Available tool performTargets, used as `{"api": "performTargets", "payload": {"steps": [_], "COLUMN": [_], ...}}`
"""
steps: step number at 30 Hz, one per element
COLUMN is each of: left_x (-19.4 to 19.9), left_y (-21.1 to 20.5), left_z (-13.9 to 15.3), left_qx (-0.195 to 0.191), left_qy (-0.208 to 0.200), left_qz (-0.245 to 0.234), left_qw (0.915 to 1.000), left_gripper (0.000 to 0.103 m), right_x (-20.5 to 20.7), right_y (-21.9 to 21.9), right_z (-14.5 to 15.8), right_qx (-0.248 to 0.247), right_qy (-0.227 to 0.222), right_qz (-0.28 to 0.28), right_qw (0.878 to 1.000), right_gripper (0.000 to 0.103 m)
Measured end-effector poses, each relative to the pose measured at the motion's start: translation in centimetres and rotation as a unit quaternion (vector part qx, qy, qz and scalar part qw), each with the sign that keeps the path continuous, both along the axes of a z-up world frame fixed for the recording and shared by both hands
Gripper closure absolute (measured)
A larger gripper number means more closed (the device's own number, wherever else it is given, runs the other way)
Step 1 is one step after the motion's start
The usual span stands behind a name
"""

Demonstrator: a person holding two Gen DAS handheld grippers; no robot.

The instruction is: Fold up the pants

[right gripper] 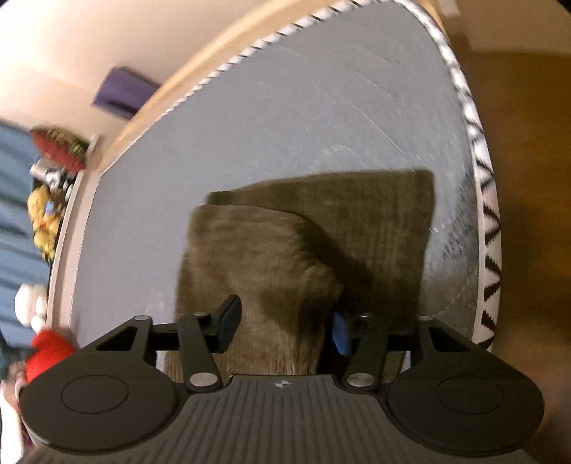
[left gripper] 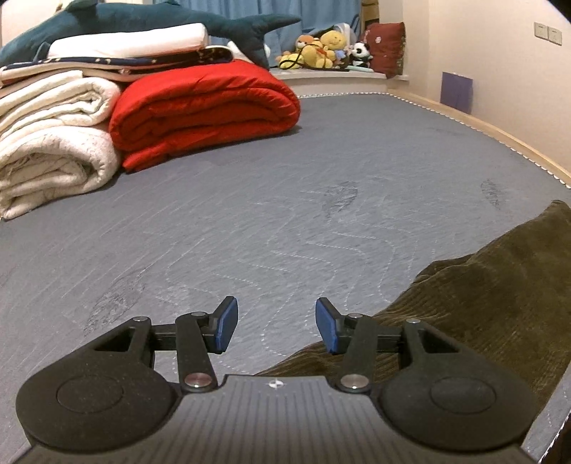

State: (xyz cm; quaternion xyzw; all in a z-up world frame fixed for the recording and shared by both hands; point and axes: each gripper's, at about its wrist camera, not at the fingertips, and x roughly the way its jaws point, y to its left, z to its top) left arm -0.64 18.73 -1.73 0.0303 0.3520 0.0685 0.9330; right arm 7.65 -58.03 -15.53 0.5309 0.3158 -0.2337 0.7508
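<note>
Between the blue pads of my left gripper [left gripper: 276, 326] there is only bare grey mattress [left gripper: 285, 171]; the jaws stand apart and grasp nothing. The pants [left gripper: 492, 303], brown corduroy, lie just to the right of that gripper, with their near edge passing under its right finger [left gripper: 328, 330]. My right gripper [right gripper: 285, 326] also has its jaws apart. A raised fold of the pants [right gripper: 271, 250] stands in the gap between them, but I cannot tell whether the pads touch the cloth, since the view is blurred. From the right wrist view the pants appear folded over, one layer on another, lying near the mattress's patterned edge. Further out, in the left wrist view, a folded red quilt [left gripper: 207, 110] sits on the far side of the mattress, touching a stack of white blankets [left gripper: 53, 142]. A plush shark [left gripper: 142, 21] rests on top of that stack. Soft toys [left gripper: 321, 50] crowd the ledge beyond.
</note>
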Motion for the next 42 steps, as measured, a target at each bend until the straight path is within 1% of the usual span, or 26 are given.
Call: {"api": "performTargets", "payload": {"steps": [1,3,5,8,11,13,15,17,19,21,22,23,25,27,30,31,32,33,35,36,37,38,39,40,41,42], "left_x": [0.1,0.3,0.3,0.2,0.3,0.5,0.6,0.6,0.5,0.3,0.3,0.3,0.3,-0.1,-0.7,-1.1,-1.5,-2.1,-3.3,-4.0,-4.8,-5.7,-6.6,-7.7,-8.5,-8.8], "left_y": [-0.2,-0.6,-0.7,-0.7,-0.5,-0.4,-0.3,-0.1,0.3,0.9,1.4,2.2,3.5,3.7,3.1,2.6,2.2,2.0,1.6,1.4,1.0,0.5,-0.1,-0.8,-1.3,-1.7], "left_z": [0.0,-0.2,-0.3,-0.7,-1.3,-1.8,-2.3,-2.7,-3.1,-3.6,-4.2,-5.2,-7.6,-7.8,-6.7,-6.1,-5.4,-4.7,-3.5,-3.3,-3.4,-4.0,-5.3,-7.3,-8.3,-8.1], "left_qx": [0.0,0.002,0.004,0.001,-0.003,-0.007,-0.01,-0.012,-0.022,-0.035,-0.04,-0.041,-0.029,-0.027,-0.019,-0.004,0.006,0.011,0.0,-0.007,-0.007,0.005,0.028,0.066,0.091,0.101], "left_qy": [-0.001,0.0,0.002,0.009,0.027,0.043,0.057,0.064,0.068,0.071,0.083,0.107,0.168,0.183,0.179,0.172,0.162,0.148,0.124,0.121,0.126,0.147,0.183,0.232,0.245,0.236], "left_qz": [-0.005,-0.013,-0.017,-0.02,-0.022,-0.022,-0.024,-0.024,-0.025,-0.026,-0.022,-0.012,0.002,-0.018,-0.015,-0.025,-0.037,-0.052,-0.102,-0.137,-0.177,-0.223,-0.26,-0.29,-0.306,-0.315], "left_qw": [1.0,0.9999,0.9998,0.9997,0.9994,0.9988,0.998,0.9976,0.9971,0.9965,0.9955,0.9933,0.9853,0.9826,0.9836,0.9848,0.9861,0.9876,0.987,0.9831,0.9761,0.9637,0.9478,0.926,0.9154,0.9136], "left_gripper": [0.05,0.05,0.05,0.05,0.05,0.05,0.05,0.05,0.051,0.059,0.069,0.079,0.092,0.092,0.091,0.088,0.078,0.072,0.069,0.069,0.07,0.07,0.072,0.076,0.078,0.079], "right_x": [0.1,0.0,-0.3,-1.0,-2.9,-3.7,-3.7,-3.4,-3.1,-2.3,-2.3,-2.5,-2.4,-2.2,-2.1,-1.9,-1.6,-1.4,-1.2,-1.1,-1.1,-1.0,-1.0,-1.0,-1.0,-1.0], "right_y": [-0.4,-1.2,-1.7,-1.5,-0.5,-0.6,-1.9,-3.1,-3.5,-3.1,-2.6,-2.3,-2.2,-2.4,-2.3,-2.3,-2.2,-2.1,-1.9,-1.9,-1.8,-1.8,-1.9,-2.0,-2.1,-2.3], "right_z": [-0.5,-0.4,0.4,2.0,4.7,4.8,3.3,1.8,1.6,2.0,2.1,2.4,2.4,2.3,1.7,1.6,1.7,1.9,2.3,2.5,2.7,2.9,2.9,2.9,2.8,2.7], "right_qx": [0.009,0.001,-0.013,-0.03,-0.095,-0.115,-0.088,-0.074,-0.073,-0.093,-0.108,-0.12,-0.136,-0.135,-0.132,-0.134,-0.141,-0.148,-0.158,-0.164,-0.172,-0.181,-0.186,-0.187,-0.184,-0.179], "right_qy": [-0.007,-0.027,-0.061,-0.105,-0.091,-0.037,0.011,0.04,0.043,0.042,0.04,0.036,0.038,0.045,0.07,0.074,0.076,0.076,0.073,0.072,0.071,0.073,0.075,0.077,0.079,0.081], "right_qz": [-0.006,-0.02,-0.025,-0.029,-0.061,-0.091,-0.107,-0.103,-0.099,-0.088,-0.081,-0.075,-0.072,-0.075,-0.079,-0.074,-0.063,-0.055,-0.038,-0.031,-0.026,-0.02,-0.015,-0.013,-0.011,-0.009], "right_qw": [1.0,0.999,0.998,0.994,0.989,0.989,0.99,0.991,0.991,0.991,0.99,0.989,0.987,0.987,0.986,0.985,0.985,0.985,0.984,0.983,0.982,0.981,0.98,0.979,0.98,0.981], "right_gripper": [0.054,0.068,0.084,0.088,0.088,0.088,0.088,0.088,0.088,0.088,0.088,0.088,0.088,0.088,0.088,0.088,0.087,0.084,0.076,0.073,0.063,0.059,0.059,0.059,0.059,0.059]}}
